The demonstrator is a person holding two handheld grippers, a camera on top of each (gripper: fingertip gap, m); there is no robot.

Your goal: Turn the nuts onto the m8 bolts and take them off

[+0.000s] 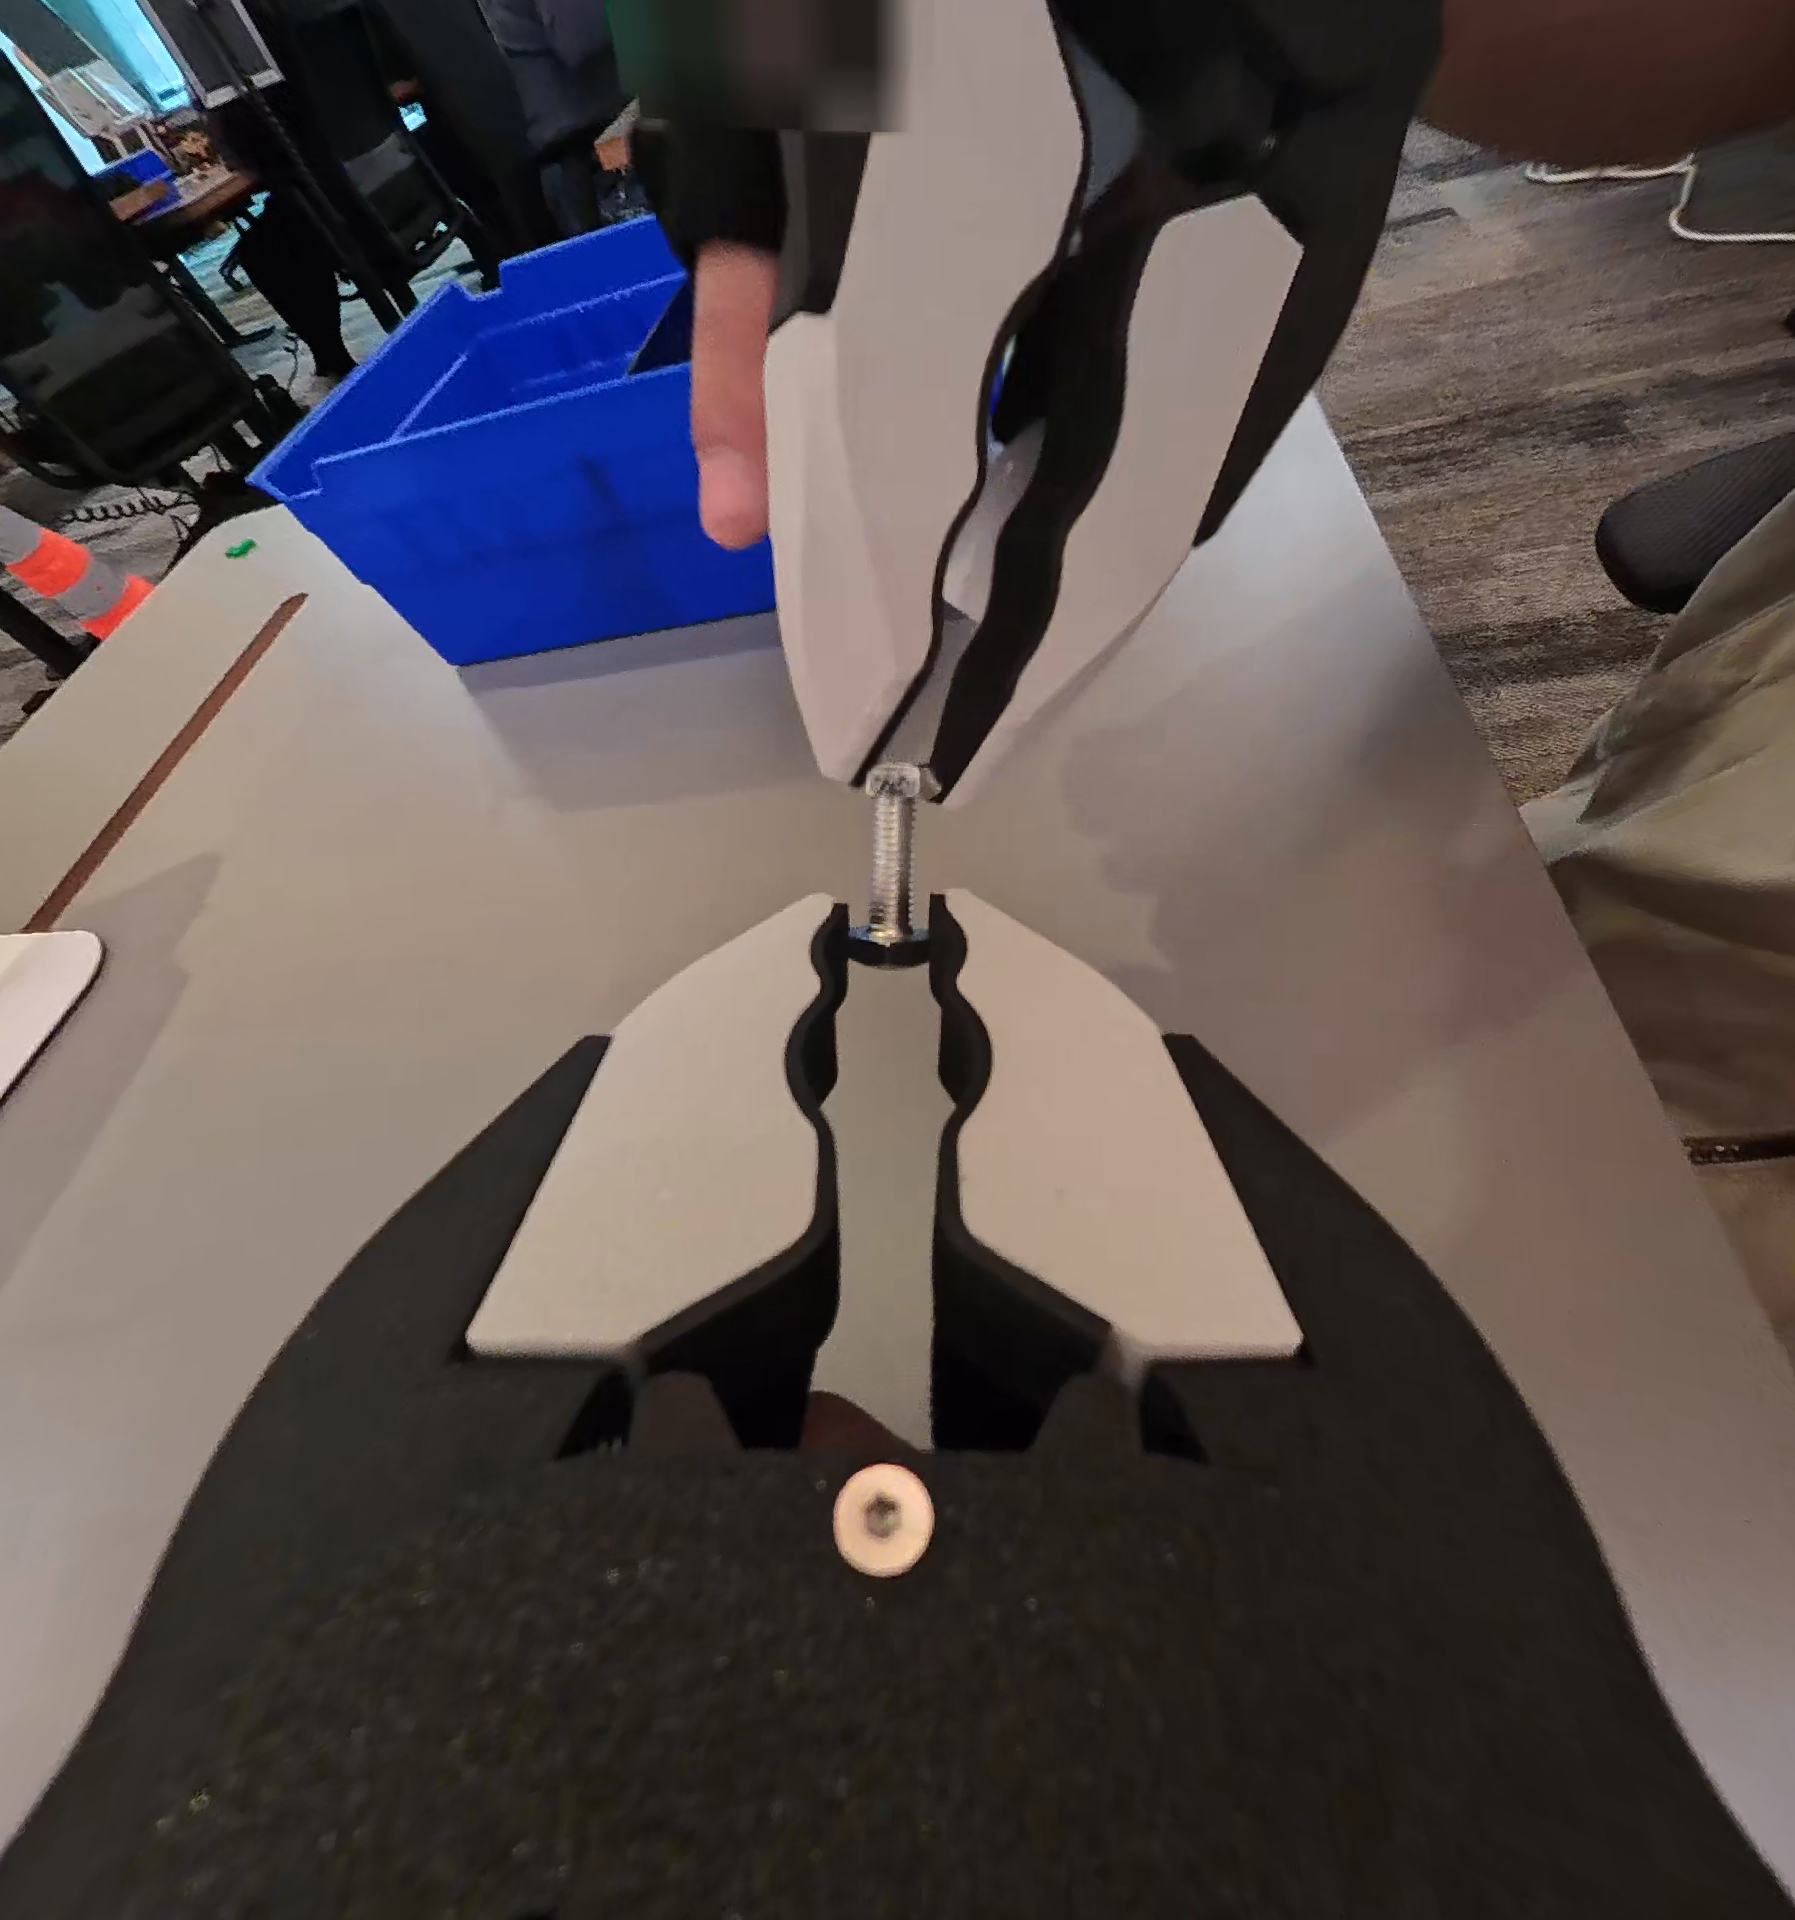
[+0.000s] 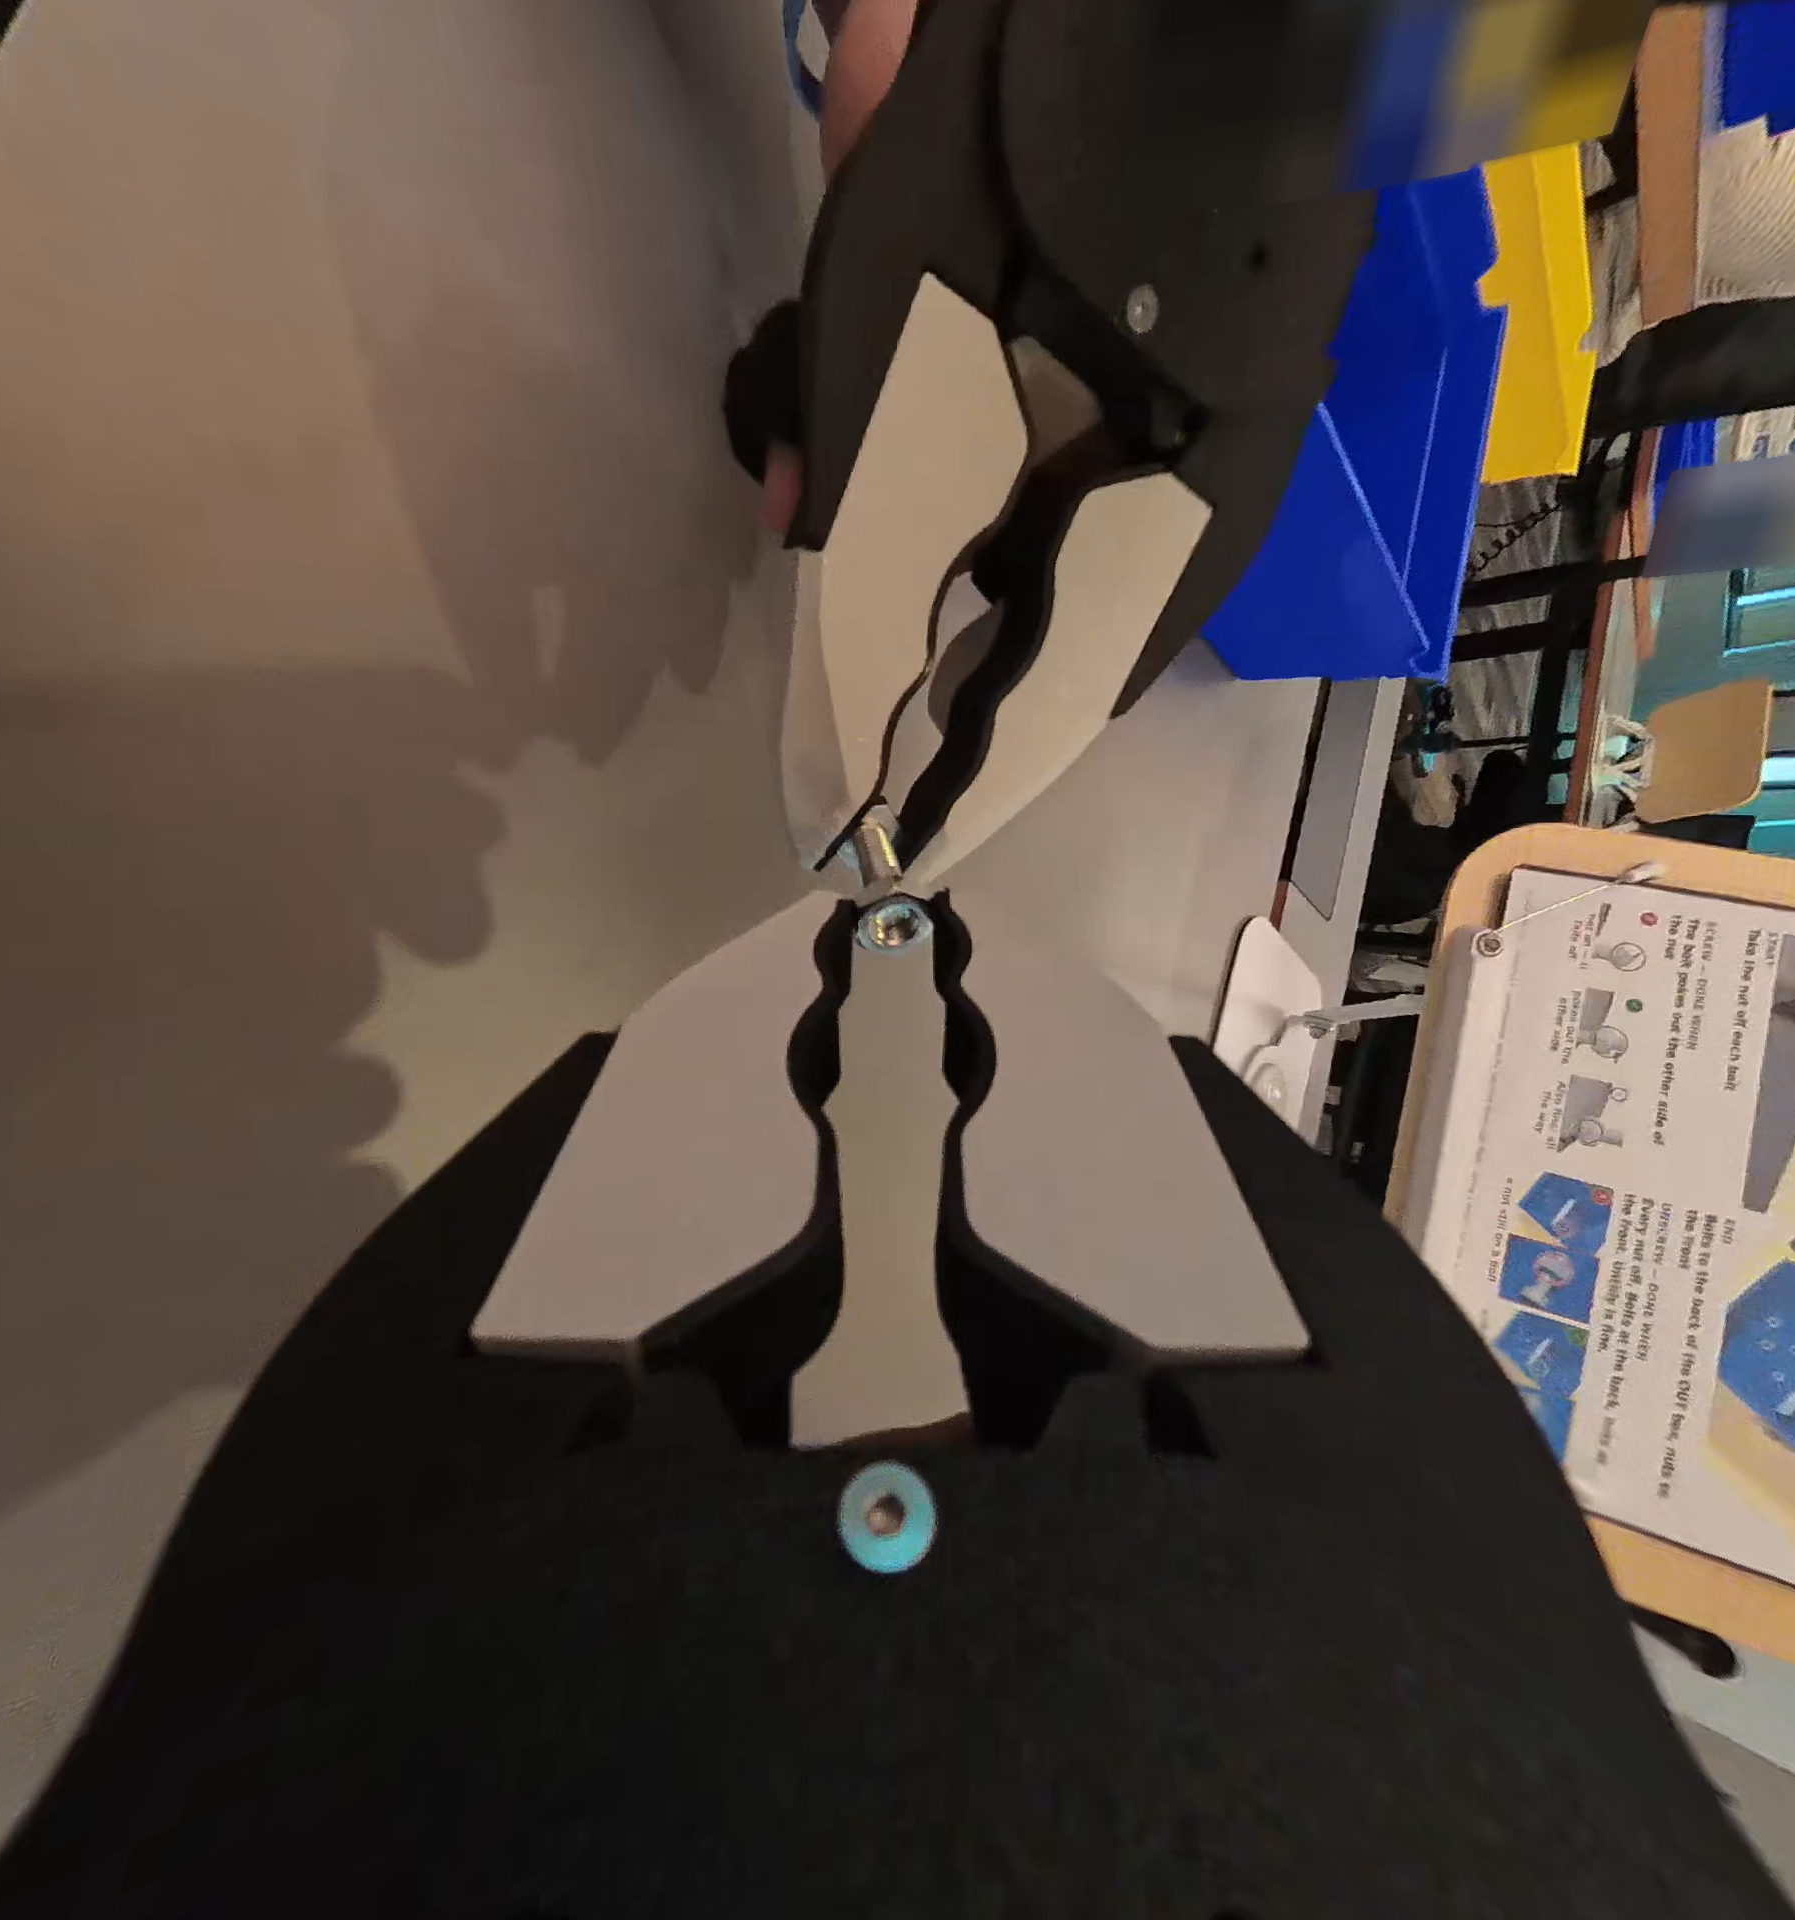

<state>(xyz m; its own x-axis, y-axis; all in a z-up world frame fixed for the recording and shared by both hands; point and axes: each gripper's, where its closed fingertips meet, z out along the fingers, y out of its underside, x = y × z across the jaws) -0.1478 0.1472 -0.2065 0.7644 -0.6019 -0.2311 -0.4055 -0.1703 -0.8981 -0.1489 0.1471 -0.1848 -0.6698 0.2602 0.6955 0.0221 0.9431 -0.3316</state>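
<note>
Fingertips of the left gripper [image 1: 888,920] are pinched on a dark hex nut [image 1: 885,951], held over the grey table [image 1: 405,987]. The nut sits at the near end of a silver bolt [image 1: 891,862], whose threaded shank runs straight on from it to the hex head. That head is clamped between the tips of the right gripper [image 1: 898,774], which reaches in from the far side. The two grippers face each other tip to tip, with only the bare thread between them. From the right wrist view the bolt head [image 2: 888,925] is seen end-on in the tips. A person's finger [image 1: 732,416] lies along the right gripper. Behind it a blue bin [image 1: 519,499] stands on the table. Off to the side an instruction sheet [image 2: 1620,1195] is fixed to a wooden board [image 2: 1433,1039].
</note>
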